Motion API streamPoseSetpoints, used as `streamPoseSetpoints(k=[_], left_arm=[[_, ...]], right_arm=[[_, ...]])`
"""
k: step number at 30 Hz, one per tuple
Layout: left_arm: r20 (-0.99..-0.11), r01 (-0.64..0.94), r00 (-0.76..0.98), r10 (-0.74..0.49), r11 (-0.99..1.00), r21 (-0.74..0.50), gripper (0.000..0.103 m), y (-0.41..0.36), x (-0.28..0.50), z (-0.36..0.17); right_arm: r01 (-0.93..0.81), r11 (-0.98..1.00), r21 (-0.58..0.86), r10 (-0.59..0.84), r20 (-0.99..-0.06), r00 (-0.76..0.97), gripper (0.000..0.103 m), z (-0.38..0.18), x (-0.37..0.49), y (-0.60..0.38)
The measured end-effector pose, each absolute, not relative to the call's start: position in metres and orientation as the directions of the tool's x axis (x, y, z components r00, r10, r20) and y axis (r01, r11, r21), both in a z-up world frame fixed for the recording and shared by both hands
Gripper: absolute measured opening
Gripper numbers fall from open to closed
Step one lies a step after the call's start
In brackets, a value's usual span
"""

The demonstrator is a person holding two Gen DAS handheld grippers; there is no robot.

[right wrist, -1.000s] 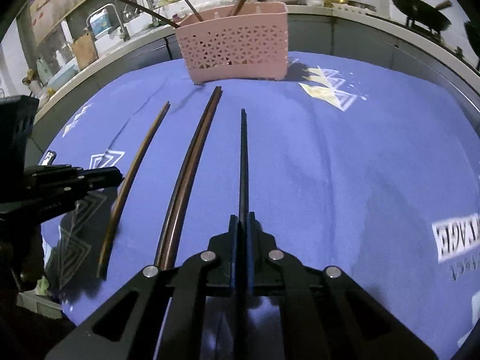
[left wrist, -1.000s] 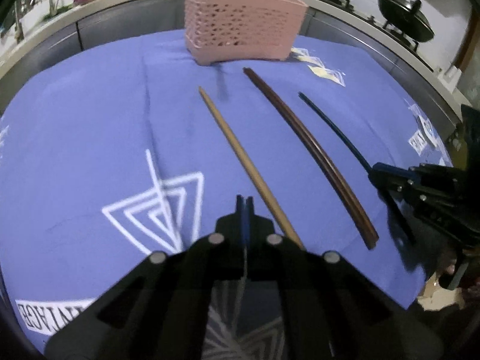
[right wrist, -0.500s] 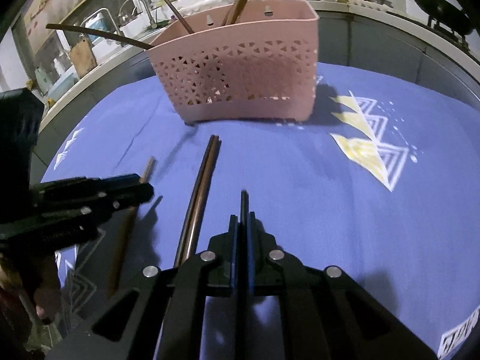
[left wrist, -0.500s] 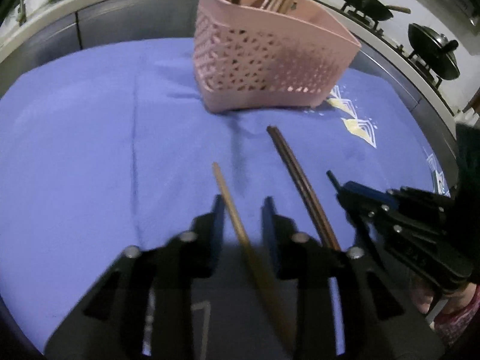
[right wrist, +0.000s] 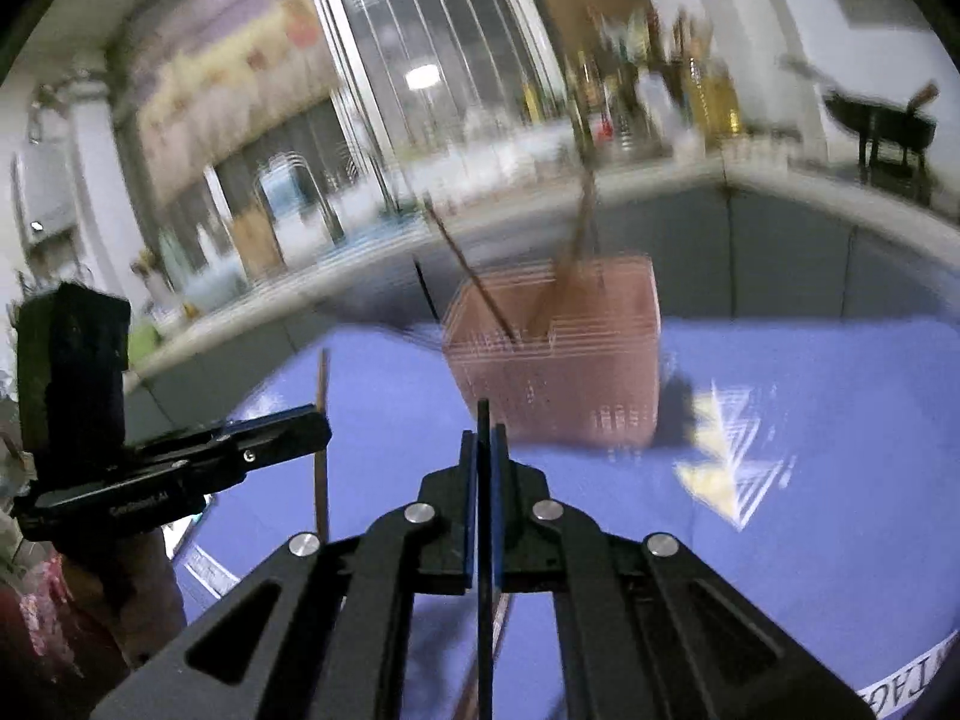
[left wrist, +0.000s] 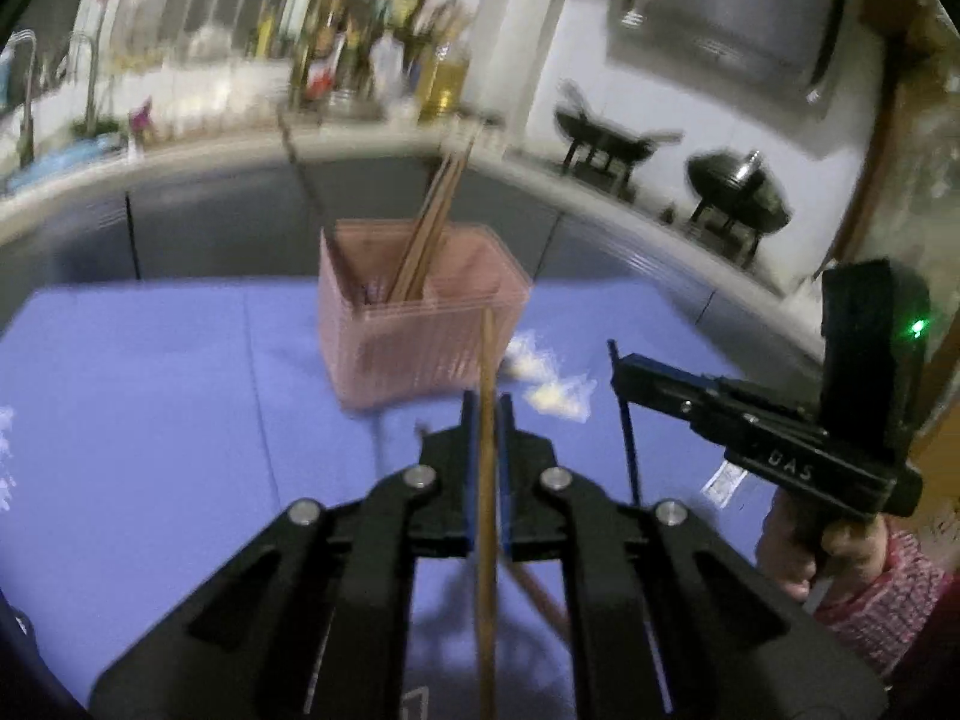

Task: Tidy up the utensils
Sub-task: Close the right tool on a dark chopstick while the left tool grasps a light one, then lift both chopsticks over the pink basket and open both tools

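Blue-clothed tabletop [left wrist: 150,396] lay below, pink basket [left wrist: 420,348] at 12 o'clock. Left gripper [left wrist: 487,420] had lifted, pinching tan chopstick [left wrist: 487,480]; right gripper [right wrist: 485,450] likewise, pinching dark chopstick [right wrist: 483,540]. Brown pair [left wrist: 540,594] remained on cloth. Basket drop judged next.

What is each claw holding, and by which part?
Left claw pinches a light wooden chopstick partway along its length. Right claw pinches a dark chopstick just below its tip.

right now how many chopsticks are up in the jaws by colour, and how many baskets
light wood chopstick: 1
black chopstick: 1
pink basket: 1
total: 3
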State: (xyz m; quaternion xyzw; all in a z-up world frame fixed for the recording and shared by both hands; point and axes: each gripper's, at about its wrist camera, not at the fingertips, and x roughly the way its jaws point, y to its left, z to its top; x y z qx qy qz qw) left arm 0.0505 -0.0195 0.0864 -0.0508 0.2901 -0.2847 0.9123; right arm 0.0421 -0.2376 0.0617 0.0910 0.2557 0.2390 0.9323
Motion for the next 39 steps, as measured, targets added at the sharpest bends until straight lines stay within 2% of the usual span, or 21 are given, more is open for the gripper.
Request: streamPoseSetpoints(k=[3, 6, 15, 20, 25, 29, 36, 39], left_arm=[[-0.434, 0.510, 0.708, -0.557, 0.829, -0.230, 0.004, -0.017, 0.030, 0.108], [-0.424, 0.515, 0.719, -0.551, 0.832, -0.207, 0.004, -0.020, 0.023, 0.113], [-0.425, 0.521, 0.720, -0.549, 0.832, -0.191, 0.004, -0.029, 0.031, 0.116], [-0.374, 0.518, 0.760, -0.532, 0.843, -0.146, 0.004, -0.041, 0.068, 0.163], [-0.269, 0.448, 0.847, -0.458, 0.888, -0.102, 0.004, -0.046, 0.113, 0.222], [-0.214, 0.387, 0.895, -0.391, 0.920, -0.064, 0.004, -0.050, 0.137, 0.240], [-0.320, 0.355, 0.883, -0.345, 0.934, -0.028, 0.004, -0.060, 0.179, 0.194], [-0.398, 0.349, 0.856, -0.331, 0.937, -0.028, 0.005, -0.063, 0.195, 0.162]], right_arm=[[-0.406, 0.878, 0.255, 0.475, -0.346, 0.809, 0.004, 0.084, 0.020, -0.239], [-0.391, 0.896, 0.212, 0.440, -0.300, 0.846, 0.004, 0.093, 0.004, -0.241], [-0.382, 0.895, 0.231, 0.438, -0.296, 0.849, 0.004, 0.100, 0.014, -0.248], [-0.402, 0.893, 0.205, 0.446, -0.264, 0.855, 0.004, 0.135, 0.057, -0.246], [-0.395, 0.895, 0.208, 0.430, -0.168, 0.887, 0.004, 0.188, 0.106, -0.240], [-0.383, 0.901, 0.204, 0.410, -0.107, 0.906, 0.004, 0.207, 0.137, -0.234], [-0.367, 0.912, 0.184, 0.398, -0.184, 0.899, 0.004, 0.169, 0.176, -0.215], [-0.358, 0.912, 0.199, 0.400, -0.245, 0.883, 0.004, 0.142, 0.186, -0.211]])
